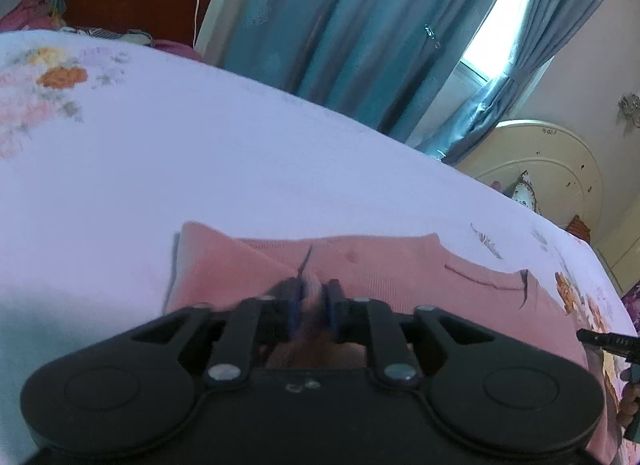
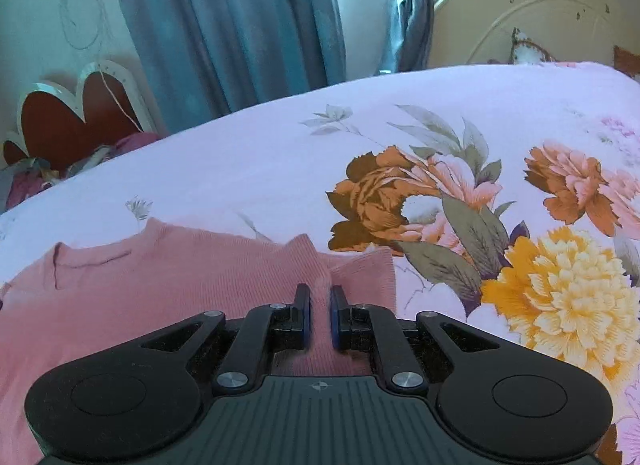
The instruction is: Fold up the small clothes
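One pink knit top [image 2: 168, 285] lies on the floral bedsheet [image 2: 280, 169], a fold just laid. Right gripper [image 2: 320, 311] pinches its folded edge; left gripper [image 1: 311, 307] straddles a ridge, jaws parted. Judged next: release, then fold again
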`<state>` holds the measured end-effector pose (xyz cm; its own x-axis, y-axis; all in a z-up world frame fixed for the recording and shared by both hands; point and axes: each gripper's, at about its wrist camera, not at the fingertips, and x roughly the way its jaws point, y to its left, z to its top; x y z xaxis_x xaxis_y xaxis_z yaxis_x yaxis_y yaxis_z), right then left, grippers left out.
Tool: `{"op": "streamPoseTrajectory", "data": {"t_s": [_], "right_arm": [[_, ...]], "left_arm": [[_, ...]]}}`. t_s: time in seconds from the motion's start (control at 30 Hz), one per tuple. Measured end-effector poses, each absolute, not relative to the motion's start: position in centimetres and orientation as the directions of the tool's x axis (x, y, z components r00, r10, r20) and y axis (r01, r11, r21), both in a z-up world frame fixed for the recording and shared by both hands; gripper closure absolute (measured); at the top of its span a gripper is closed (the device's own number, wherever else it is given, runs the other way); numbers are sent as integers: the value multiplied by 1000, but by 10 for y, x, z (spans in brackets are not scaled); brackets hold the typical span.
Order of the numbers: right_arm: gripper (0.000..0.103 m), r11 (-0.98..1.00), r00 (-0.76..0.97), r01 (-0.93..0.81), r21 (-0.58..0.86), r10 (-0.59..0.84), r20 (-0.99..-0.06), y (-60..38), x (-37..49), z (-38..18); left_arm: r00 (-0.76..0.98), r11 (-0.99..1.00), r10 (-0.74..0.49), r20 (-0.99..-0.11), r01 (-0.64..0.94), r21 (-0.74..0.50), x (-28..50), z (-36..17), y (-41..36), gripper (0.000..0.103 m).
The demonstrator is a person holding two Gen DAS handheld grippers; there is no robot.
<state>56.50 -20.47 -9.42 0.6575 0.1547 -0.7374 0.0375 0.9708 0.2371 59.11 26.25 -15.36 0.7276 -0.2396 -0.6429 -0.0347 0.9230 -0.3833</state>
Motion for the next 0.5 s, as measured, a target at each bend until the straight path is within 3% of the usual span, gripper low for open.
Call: {"op": "streamPoseTrajectory", "data": {"t_s": [0.03, 0.07, 0.1, 0.13, 0.17, 0.2, 0.23, 0.37, 0.43, 0.5], "right_arm": [[90, 973, 663, 44, 226, 141, -735, -204, 563, -89], [56, 982, 681, 57, 182, 95, -726, -200, 558, -83], [34, 988, 719, 53, 145, 63, -692, -193, 547, -74], [26, 986, 747, -2, 165, 111, -655, -186, 539, -68], [43, 976, 737, -66, 209, 189, -648, -176, 533, -64], [57, 964, 711, -134, 231, 256, -655, -160, 529, -63], [76, 950, 679, -214, 225, 311, -665, -140, 525, -65], [77, 882, 560, -443, 160, 412, -719, -64, 512, -86], [77, 900, 598, -425, 100, 362, -715, -45, 520, -91], [77, 924, 602, -348, 157, 349, -719, -43, 539, -93]], "left_arm": [[744, 939, -198, -638, -43, -342, 585, -146, 260, 58], [765, 952, -175, -620, -30, -306, 576, -136, 256, 41], [784, 955, -191, -590, 9, -297, 567, -128, 250, 39], [788, 950, -237, -568, 66, -306, 559, -121, 241, 39], [762, 939, -309, -570, 148, -312, 554, -117, 225, 46], [733, 928, -360, -577, 217, -304, 551, -116, 211, 63], [700, 912, -409, -586, 289, -292, 547, -116, 192, 67], [588, 877, -449, -673, 434, -206, 549, -137, 130, 65], [610, 892, -428, -667, 403, -203, 561, -145, 122, 62], [617, 902, -423, -664, 356, -243, 577, -145, 122, 63]]}}
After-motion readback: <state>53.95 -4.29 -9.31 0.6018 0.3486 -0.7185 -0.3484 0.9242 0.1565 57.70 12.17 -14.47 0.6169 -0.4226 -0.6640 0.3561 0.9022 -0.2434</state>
